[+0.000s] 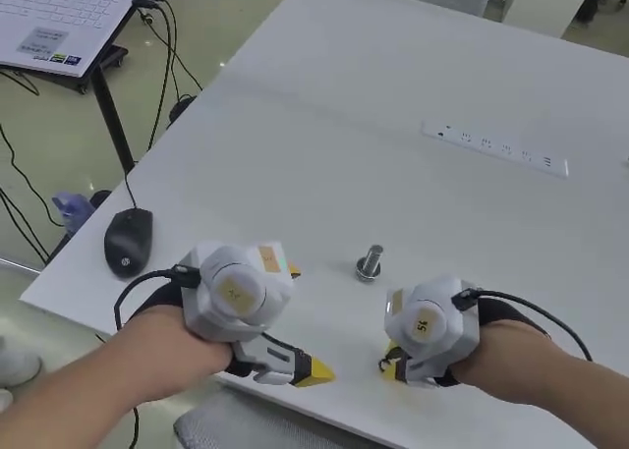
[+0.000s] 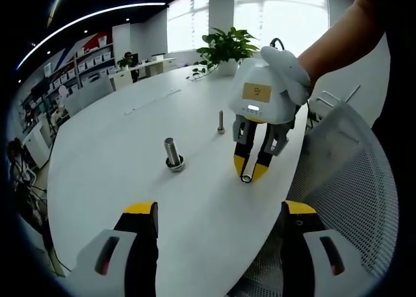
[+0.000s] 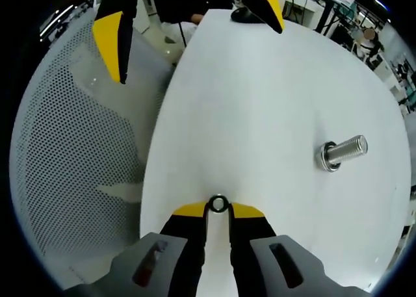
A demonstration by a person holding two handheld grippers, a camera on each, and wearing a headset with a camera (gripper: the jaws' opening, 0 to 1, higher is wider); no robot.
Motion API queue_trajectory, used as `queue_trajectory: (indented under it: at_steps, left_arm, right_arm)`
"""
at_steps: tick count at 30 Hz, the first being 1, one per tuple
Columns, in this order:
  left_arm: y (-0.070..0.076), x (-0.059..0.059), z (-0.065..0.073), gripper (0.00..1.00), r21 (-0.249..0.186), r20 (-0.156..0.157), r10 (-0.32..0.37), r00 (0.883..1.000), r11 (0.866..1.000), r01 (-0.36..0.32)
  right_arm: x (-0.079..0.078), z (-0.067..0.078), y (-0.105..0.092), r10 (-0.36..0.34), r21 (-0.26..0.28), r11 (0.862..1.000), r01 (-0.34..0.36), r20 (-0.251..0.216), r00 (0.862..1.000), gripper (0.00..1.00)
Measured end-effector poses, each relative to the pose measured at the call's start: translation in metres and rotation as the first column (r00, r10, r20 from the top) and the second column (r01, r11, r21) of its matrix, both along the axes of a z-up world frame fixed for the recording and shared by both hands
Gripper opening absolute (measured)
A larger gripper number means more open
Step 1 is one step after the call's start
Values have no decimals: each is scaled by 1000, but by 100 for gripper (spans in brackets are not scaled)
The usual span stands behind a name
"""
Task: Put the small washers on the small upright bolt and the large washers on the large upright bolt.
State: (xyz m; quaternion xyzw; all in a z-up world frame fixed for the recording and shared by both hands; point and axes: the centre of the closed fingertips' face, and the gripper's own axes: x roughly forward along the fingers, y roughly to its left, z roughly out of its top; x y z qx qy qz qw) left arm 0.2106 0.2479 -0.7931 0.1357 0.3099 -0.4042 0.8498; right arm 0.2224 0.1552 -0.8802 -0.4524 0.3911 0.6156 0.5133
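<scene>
Two white hand-held grippers with black, yellow-tipped jaws.
Left of the large upright bolt (image 1: 370, 263), the left hand-held gripper (image 1: 304, 322) had a rounded white housing with a pale orange sticker on top and a black cable trailing from its back. Right of the bolt, the right hand-held gripper (image 1: 389, 363) matched it, its tan sticker bearing dark handwritten characters, with a black cable looping off its rear. The jaws were black with yellow tips and rose from pale grey bases.
</scene>
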Motion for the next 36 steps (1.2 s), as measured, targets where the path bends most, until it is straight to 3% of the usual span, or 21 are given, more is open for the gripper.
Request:
queue_trajectory:
  at_steps: [8, 16, 22, 26, 36]
  left_arm:
    - [-1, 0, -2, 76, 4, -4, -1, 1000, 1000, 1]
    - [0, 3, -3, 77, 10, 0, -6, 1000, 1000, 6]
    - [4, 5, -3, 79, 9, 0, 1, 1000, 1000, -1]
    - [2, 9, -1, 86, -3, 12, 10, 1000, 1000, -10]
    - [-2, 12, -6, 89, 5, 2, -3, 1000, 1000, 3]
  right_arm:
    - [12, 7, -8, -47, 3, 999, 47, 3, 999, 13]
    - [32, 25, -39, -136, 1, 991, 136, 21, 990, 13]
    - [46, 37, -67, -202, -7, 979, 203, 38, 979, 13]
    - [58, 43, -84, -255, -10, 967, 256, 49, 966, 13]
    - [87, 58, -108, -311, -7, 950, 312, 76, 947, 13]
